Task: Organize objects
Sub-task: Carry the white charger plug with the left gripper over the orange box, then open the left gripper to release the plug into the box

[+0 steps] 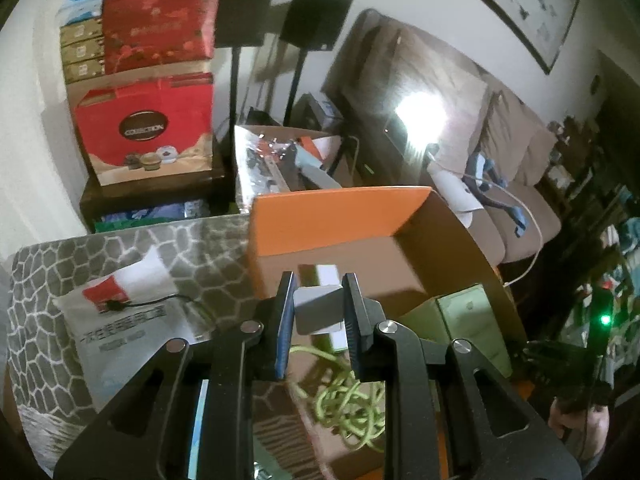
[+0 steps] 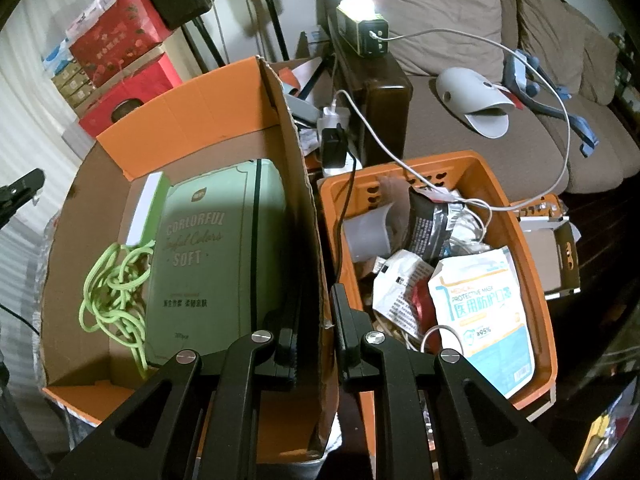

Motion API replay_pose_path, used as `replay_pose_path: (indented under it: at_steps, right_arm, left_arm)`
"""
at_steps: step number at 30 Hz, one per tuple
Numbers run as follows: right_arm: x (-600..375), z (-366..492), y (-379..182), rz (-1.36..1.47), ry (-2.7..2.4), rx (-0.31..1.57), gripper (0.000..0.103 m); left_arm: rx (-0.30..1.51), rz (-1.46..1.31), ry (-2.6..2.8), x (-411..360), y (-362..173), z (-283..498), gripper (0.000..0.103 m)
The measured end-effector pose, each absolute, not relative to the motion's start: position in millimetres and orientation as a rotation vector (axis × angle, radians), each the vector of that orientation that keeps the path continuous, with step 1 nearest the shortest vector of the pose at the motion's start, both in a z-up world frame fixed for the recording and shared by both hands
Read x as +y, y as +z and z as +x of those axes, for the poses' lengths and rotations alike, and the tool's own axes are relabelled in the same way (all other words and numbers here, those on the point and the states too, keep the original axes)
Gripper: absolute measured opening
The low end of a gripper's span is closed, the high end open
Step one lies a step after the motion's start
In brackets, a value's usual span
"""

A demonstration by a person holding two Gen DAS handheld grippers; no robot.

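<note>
My left gripper (image 1: 319,312) is shut on a small white-grey box (image 1: 318,308) and holds it above the open orange cardboard box (image 1: 332,216). Inside that box lie a green tissue pack (image 2: 212,256), a tangled green cord (image 2: 116,284) and a thin white-green box (image 2: 146,208). My right gripper (image 2: 314,320) is shut on the cardboard box's right flap (image 2: 296,184). An orange plastic basket (image 2: 532,264) to the right holds a mask packet (image 2: 480,312), a dark pouch and other packets.
A white and red packet (image 1: 124,304) with a small black cable lies on the patterned table cover to the left. Red gift boxes (image 1: 152,132) are stacked behind. A sofa (image 2: 480,128) with a lamp, cables and a white device is at the back right.
</note>
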State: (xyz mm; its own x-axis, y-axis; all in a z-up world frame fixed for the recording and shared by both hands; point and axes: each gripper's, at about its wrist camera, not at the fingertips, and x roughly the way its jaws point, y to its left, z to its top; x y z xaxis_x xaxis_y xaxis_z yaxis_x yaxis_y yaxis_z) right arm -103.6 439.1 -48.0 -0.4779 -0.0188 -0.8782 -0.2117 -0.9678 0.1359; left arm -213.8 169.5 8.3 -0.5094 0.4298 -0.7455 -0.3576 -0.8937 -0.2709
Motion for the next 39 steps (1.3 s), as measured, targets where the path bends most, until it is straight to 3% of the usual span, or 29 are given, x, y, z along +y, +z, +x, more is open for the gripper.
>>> replay_pose_path:
  at_steps: [14, 39]
  right_arm:
    - [450, -95, -42, -1.542, 2.63, 0.388, 0.011]
    - [457, -90, -41, -1.564, 2.711, 0.419, 0.009]
  left_arm:
    - [-0.022, -1.291, 2.309, 239, -10, -230, 0.021]
    - [0.077, -1.445, 2.218, 285, -58, -259, 0.021]
